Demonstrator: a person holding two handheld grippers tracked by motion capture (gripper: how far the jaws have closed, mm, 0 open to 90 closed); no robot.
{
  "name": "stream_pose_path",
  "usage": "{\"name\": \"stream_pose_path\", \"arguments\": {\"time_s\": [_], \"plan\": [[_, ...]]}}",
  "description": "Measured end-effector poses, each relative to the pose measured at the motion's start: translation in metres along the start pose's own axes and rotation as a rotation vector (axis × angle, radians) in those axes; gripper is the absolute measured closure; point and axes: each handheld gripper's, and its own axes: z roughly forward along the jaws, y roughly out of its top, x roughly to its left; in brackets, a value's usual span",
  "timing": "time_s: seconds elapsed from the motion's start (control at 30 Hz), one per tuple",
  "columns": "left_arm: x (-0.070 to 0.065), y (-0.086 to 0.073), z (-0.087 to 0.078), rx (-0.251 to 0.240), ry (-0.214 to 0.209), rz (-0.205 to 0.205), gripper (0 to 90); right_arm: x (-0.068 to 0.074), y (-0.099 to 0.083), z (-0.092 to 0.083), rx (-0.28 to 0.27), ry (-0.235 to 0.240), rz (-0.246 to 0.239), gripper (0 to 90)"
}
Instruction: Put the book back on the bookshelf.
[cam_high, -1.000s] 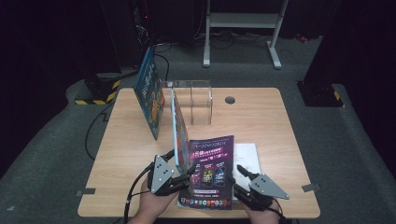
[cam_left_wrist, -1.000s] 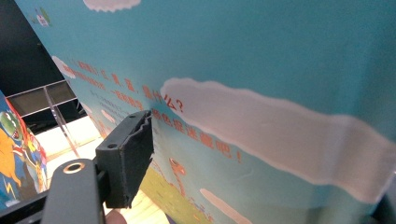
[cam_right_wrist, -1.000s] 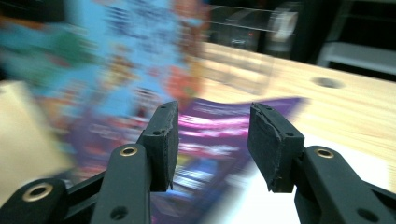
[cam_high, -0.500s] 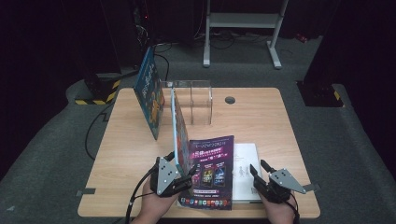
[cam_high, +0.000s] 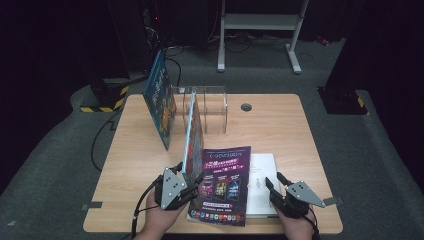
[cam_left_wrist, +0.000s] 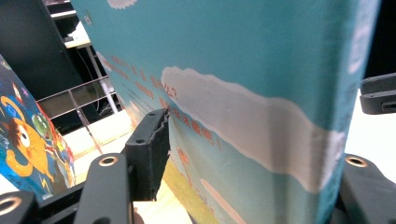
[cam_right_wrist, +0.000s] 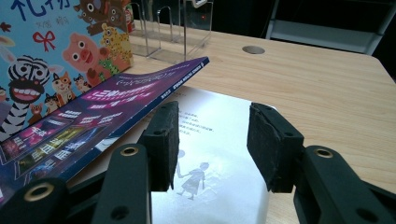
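Note:
A teal picture book (cam_high: 192, 135) stands upright on its edge near the table's front, its spine towards me. My left gripper (cam_high: 189, 171) has just been closing its jaws with this book between them. In the left gripper view the left pad (cam_left_wrist: 152, 140) presses on the book's cover (cam_left_wrist: 233, 56). In the right gripper view the book's other cover (cam_right_wrist: 60, 51) shows cartoon animals. A purple magazine (cam_high: 225, 182) lies flat, overlapping a white book (cam_high: 262, 185). My right gripper (cam_high: 274, 179) hovers open over the white book (cam_right_wrist: 215, 140), with nothing between its pads.
A clear acrylic book stand (cam_high: 210, 105) sits at the back middle of the wooden table (cam_high: 280, 135). A blue book (cam_high: 160, 105) leans at its left side. A round cable hole (cam_high: 246, 107) lies behind on the right. The right half of the tabletop is bare.
My right gripper has shifted a little to the right along the table's front, then stopped. The left hand and the upright book have stayed in place.

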Motion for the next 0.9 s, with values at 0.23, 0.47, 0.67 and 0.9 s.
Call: {"name": "stream_pose_path", "arguments": {"time_s": [0.23, 0.47, 0.67, 0.9], "plan": [[0.004, -0.001, -0.004, -0.007, 0.022, 0.004, 45.8, 0.002, 0.000, 0.000, 0.004, 0.006, -0.001, 53.8], [0.012, 0.002, -0.011, -0.052, 0.053, -0.025, 57.5, 0.003, -0.001, 0.001, 0.008, 0.012, 0.007, 53.9], [0.019, 0.001, -0.015, -0.058, 0.086, -0.041, 67.4, 0.003, -0.001, 0.001, 0.013, 0.017, 0.012, 53.9], [0.034, -0.001, -0.021, -0.043, 0.145, -0.039, 74.7, 0.004, -0.001, 0.001, 0.015, 0.019, 0.011, 53.9]]}}
